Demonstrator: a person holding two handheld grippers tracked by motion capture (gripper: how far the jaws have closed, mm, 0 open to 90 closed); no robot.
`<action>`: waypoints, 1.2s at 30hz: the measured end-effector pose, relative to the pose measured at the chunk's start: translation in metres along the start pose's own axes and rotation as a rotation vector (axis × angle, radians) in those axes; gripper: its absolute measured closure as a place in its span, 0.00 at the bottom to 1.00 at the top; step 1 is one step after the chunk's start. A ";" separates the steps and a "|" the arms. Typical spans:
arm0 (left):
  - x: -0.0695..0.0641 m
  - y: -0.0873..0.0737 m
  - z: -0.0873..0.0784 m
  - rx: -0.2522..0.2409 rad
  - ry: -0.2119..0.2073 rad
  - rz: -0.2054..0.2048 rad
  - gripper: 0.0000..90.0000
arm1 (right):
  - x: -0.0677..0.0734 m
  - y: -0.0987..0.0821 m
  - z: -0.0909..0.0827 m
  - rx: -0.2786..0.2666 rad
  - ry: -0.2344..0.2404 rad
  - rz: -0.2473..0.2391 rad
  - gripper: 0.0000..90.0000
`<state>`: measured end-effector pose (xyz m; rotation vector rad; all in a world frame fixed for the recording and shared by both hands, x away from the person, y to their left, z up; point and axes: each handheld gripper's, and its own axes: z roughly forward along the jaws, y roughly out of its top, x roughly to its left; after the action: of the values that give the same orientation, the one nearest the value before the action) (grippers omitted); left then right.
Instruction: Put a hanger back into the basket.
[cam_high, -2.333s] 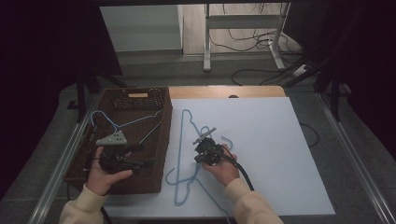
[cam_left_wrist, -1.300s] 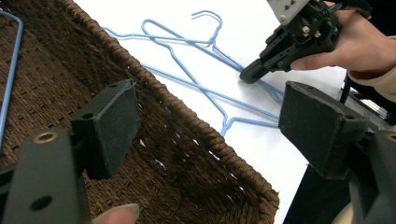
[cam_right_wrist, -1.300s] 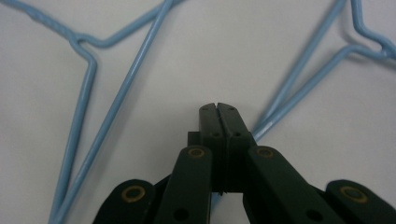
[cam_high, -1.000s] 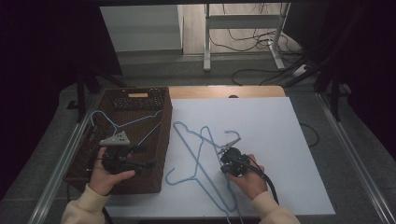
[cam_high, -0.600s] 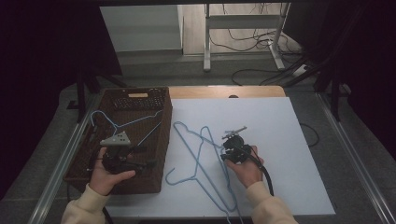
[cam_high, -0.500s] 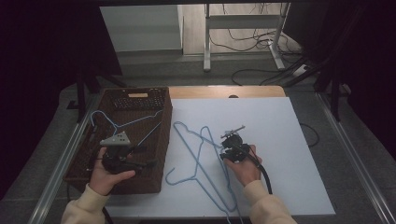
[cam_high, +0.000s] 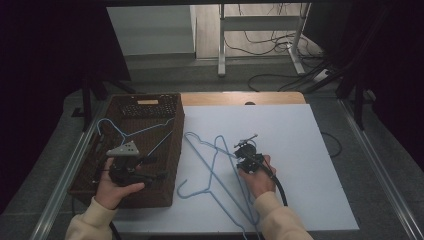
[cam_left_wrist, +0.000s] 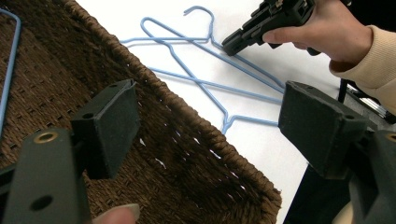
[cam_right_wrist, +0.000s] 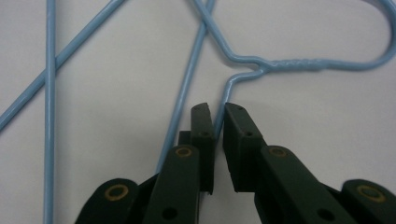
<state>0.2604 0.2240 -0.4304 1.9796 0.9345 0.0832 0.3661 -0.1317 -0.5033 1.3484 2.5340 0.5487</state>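
A brown woven wicker basket (cam_high: 165, 165) sits at nine o'clock on the white tabletop (cam_high: 300, 150), a blue wire hanger (cam_high: 131, 134) inside it. Two crossed blue wire hangers (cam_high: 215, 172) lie at six o'clock, just beside the basket's three o'clock side.

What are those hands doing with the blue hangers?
A person works at a table with a gripper in each hand. The right gripper has just been closing, its jaws nearly shut around the wire of a blue hanger on the white tabletop, near the hook. The left gripper waits open over the brown wicker basket, where another blue hanger already lies.
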 end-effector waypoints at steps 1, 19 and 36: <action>0.000 0.000 0.000 0.001 0.000 -0.001 0.23 | -0.001 0.000 0.000 0.003 -0.003 0.004 0.93; -0.001 0.001 0.000 -0.008 0.002 0.004 0.23 | -0.032 -0.020 -0.037 -0.155 0.030 -0.026 0.97; -0.017 0.012 0.010 0.008 -0.012 0.053 0.24 | -0.057 -0.062 -0.078 -0.212 0.157 -0.130 0.97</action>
<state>0.2590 0.2023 -0.4226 2.0107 0.8762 0.0980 0.3230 -0.2280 -0.4574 1.0975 2.5735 0.8992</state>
